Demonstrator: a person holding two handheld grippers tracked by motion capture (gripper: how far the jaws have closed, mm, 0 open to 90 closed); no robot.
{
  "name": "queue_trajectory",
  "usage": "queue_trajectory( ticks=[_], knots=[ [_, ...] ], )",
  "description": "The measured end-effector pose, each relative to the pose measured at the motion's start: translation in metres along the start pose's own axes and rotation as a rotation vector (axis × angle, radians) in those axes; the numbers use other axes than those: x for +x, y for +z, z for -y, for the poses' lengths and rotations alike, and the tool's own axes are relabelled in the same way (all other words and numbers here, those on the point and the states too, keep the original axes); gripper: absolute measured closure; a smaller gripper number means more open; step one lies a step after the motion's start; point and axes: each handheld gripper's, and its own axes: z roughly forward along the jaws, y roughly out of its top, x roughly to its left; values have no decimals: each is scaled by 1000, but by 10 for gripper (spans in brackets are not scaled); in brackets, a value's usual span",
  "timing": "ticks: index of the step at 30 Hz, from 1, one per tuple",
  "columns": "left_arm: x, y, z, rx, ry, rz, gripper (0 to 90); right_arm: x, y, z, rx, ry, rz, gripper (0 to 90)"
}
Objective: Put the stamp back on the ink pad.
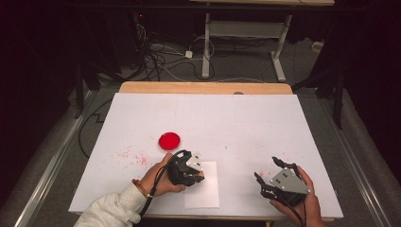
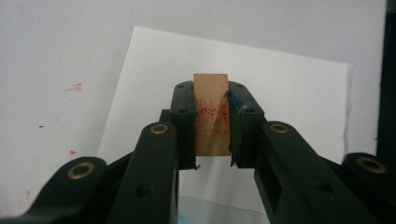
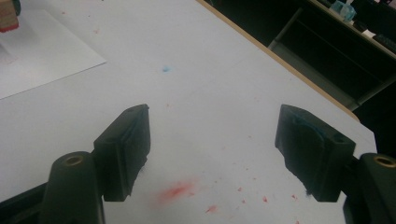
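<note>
Left tool [image 2: 212,135] clamps wooden stamp [image 2: 211,112] over paper sheet [image 2: 289,93]; red inkpad [image 1: 169,140] near; right tool [image 3: 215,154] wide.

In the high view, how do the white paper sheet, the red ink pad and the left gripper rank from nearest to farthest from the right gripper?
1. White paper sheet: to the left of the right gripper, near the front edge.
2. Left gripper: over the sheet's left edge, holding a wooden stamp.
3. Red ink pad: farthest, left and farther back.
</note>
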Motion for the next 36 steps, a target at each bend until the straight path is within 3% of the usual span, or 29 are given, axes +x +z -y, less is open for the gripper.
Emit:
queue_trajectory(
  ticks=[6, 10, 15, 36],
  knots=[
    [-1, 13, 1, 45, 14, 15, 736, 0, 1, 1, 6, -1, -1, 270],
    [4, 15, 3, 24, -13, 45, 737, 0, 1, 1, 8, 2, -1, 269],
    [0, 16, 0, 44, 3, 18, 737, 1, 1, 0, 8, -1, -2, 269],
    [3, 16, 2, 30, -6, 36, 737, 0, -1, -1, 3, -7, 7, 271]
  ],
)
